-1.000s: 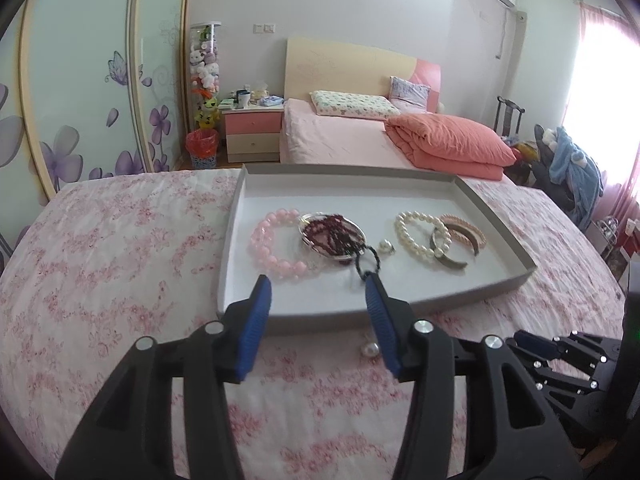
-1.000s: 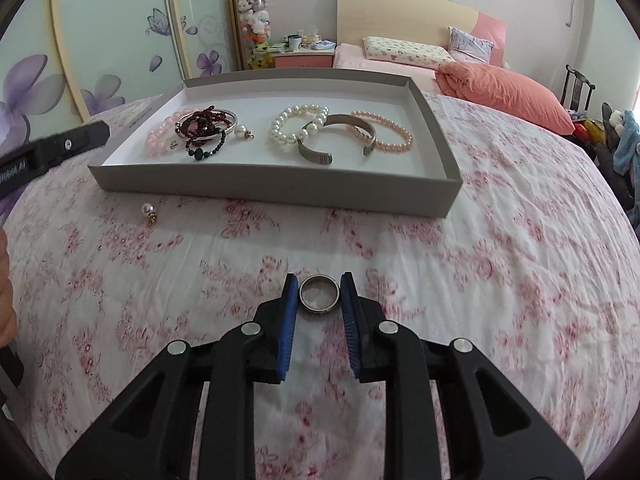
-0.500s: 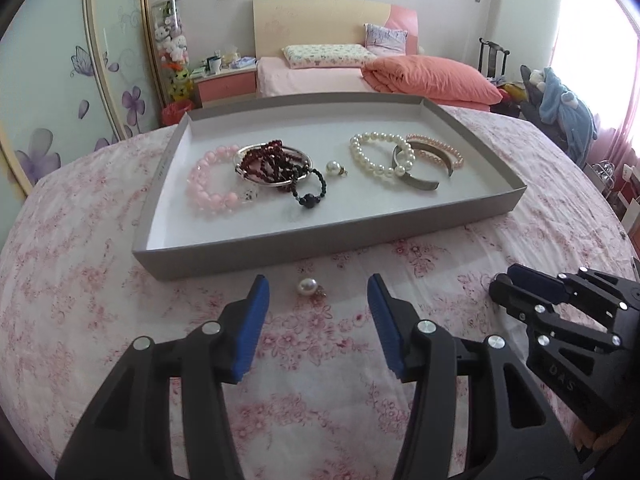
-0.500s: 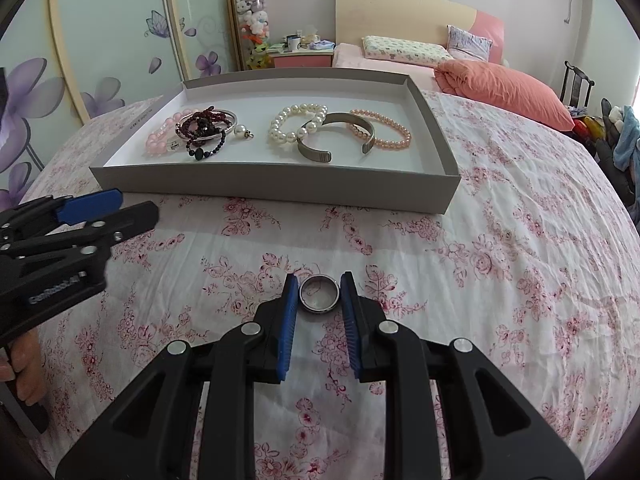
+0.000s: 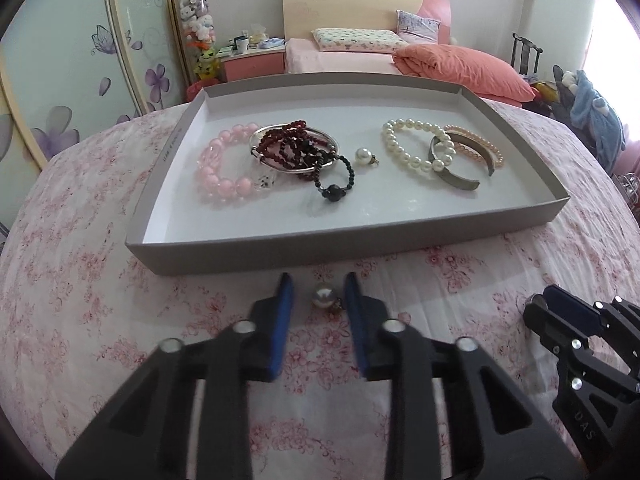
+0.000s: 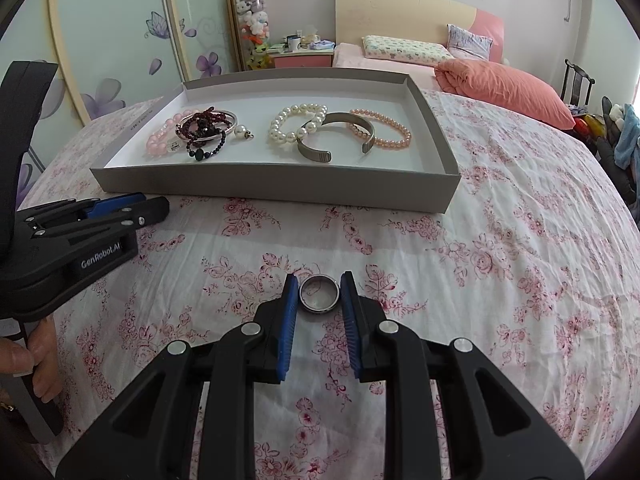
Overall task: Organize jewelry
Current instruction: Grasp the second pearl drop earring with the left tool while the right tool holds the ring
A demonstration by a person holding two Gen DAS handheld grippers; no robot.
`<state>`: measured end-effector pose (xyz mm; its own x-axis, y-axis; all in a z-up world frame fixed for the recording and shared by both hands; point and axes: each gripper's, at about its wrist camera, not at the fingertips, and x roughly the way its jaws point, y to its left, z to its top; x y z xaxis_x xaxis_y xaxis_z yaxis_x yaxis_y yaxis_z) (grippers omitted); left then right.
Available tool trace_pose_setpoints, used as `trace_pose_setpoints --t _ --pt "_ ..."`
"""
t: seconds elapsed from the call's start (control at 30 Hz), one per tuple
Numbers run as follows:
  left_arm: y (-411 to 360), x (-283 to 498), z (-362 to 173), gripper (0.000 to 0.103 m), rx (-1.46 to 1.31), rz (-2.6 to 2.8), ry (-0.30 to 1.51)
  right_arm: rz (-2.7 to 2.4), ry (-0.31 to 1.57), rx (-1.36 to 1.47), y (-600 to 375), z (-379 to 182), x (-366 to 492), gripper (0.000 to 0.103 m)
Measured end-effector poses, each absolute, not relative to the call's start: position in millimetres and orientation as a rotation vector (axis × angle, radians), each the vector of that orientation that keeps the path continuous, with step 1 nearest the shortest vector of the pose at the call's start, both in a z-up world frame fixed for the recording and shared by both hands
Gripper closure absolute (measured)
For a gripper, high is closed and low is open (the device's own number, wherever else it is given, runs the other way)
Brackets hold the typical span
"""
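A loose pearl earring (image 5: 323,297) lies on the flowered cloth just in front of the grey tray (image 5: 340,240). My left gripper (image 5: 319,293) is down around it and its jaws are closing; a gap still shows between the left pad and the pearl. My right gripper (image 6: 319,294) is shut on a silver ring (image 6: 319,299) low over the cloth. The tray (image 6: 272,184) holds a pink bead bracelet (image 5: 218,176), dark red beads (image 5: 288,144), a second pearl earring (image 5: 364,157), a white pearl bracelet (image 5: 408,148) and a metal cuff (image 5: 452,174).
A pink flowered cloth (image 6: 500,280) covers the round table. The other gripper shows in each view: the right gripper (image 5: 556,304) at the right edge, the left gripper (image 6: 148,204) at the left edge with a hand (image 6: 36,360) on its handle. A bed (image 5: 400,56) stands behind.
My left gripper came down and forward over the pearl earring on the cloth, and its jaws narrowed around it. The right gripper kept still with the ring.
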<state>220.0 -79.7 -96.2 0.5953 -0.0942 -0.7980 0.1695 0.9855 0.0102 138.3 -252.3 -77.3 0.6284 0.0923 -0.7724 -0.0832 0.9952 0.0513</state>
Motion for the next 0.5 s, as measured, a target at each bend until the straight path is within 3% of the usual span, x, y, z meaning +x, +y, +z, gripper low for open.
trace_pose_setpoints --t 0.03,0.5 --pt "-80 220 -96 0.086 0.091 -0.15 0.919 0.1 0.886 0.01 -252 -77 138 0.08" --pt "-52 201 -95 0.087 0.1 -0.122 0.922 0.09 0.886 -0.014 -247 -76 142 0.08"
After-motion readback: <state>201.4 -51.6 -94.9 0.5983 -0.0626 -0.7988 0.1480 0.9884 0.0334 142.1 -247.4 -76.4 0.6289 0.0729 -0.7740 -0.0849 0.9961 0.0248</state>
